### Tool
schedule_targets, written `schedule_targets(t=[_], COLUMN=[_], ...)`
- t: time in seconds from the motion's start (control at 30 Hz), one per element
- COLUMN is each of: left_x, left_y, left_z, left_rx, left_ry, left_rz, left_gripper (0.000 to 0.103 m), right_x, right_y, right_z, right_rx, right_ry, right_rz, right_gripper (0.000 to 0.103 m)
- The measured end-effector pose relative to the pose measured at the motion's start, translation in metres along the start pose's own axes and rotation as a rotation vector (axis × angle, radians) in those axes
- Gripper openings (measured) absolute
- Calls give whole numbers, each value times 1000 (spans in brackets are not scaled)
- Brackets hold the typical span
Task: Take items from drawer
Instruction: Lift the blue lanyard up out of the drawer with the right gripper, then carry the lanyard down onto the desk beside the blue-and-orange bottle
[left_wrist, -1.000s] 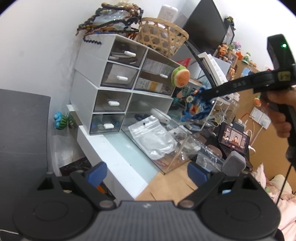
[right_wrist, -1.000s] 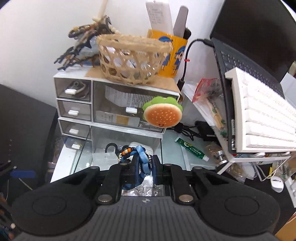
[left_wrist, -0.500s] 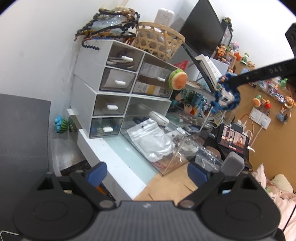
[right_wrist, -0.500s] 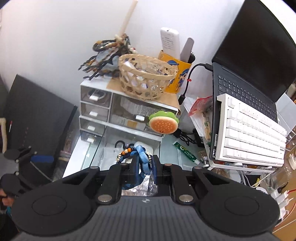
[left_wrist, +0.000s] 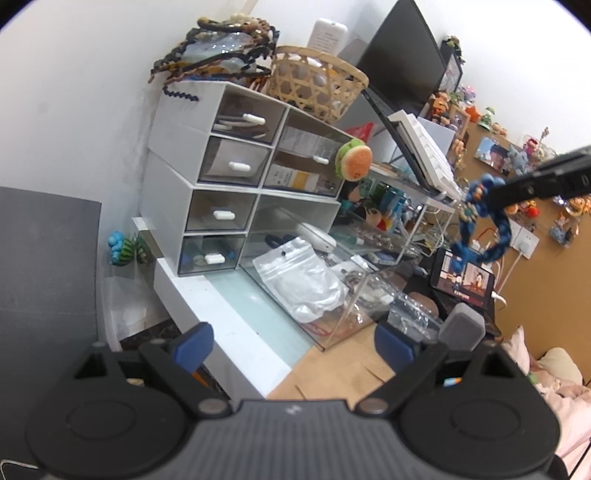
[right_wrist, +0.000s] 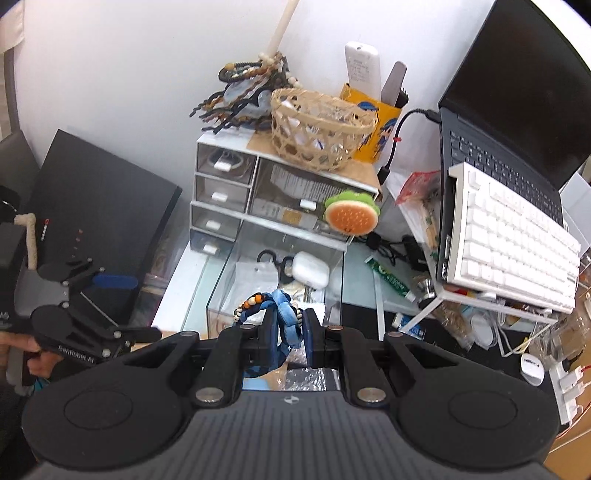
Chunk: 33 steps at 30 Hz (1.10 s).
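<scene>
While clamped: blue bracelet (right_wrist: 284, 325), R fingers (right_wrist: 271, 325).

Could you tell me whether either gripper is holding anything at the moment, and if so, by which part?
The right gripper pinches the blue braided bracelet across its band; the loop dangles below. The left gripper is open and empty.

— What's cut off or covered?
— The right gripper (left_wrist: 495, 195) runs off the picture's right edge, and its fingers hide part of the blue bracelet (right_wrist: 286, 319).
— And the drawers (right_wrist: 225, 199)?
— Frosted fronts; their contents can't be made out. The laptop (right_wrist: 517, 96) screen is clipped at the top edge.
— The shelf figurines (left_wrist: 480, 110)?
— Too small to identify.
</scene>
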<state>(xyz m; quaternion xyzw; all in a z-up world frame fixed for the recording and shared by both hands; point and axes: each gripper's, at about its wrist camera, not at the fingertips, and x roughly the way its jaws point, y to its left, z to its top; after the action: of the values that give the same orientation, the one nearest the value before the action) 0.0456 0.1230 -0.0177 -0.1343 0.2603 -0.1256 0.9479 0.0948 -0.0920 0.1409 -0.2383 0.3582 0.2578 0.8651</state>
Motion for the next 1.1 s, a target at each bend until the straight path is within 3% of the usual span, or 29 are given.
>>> schedule_targets(t=[1.1], left_x=[9], left_y=[-1], left_z=[-5], left_rx=[7], left_ry=[24], left_rz=[13], left_gripper=[96], right_x=[42], right_y=[-16], right_z=[-43], right_rx=[-16], right_ry=[181], right_rz=[-11], right_gripper=[16])
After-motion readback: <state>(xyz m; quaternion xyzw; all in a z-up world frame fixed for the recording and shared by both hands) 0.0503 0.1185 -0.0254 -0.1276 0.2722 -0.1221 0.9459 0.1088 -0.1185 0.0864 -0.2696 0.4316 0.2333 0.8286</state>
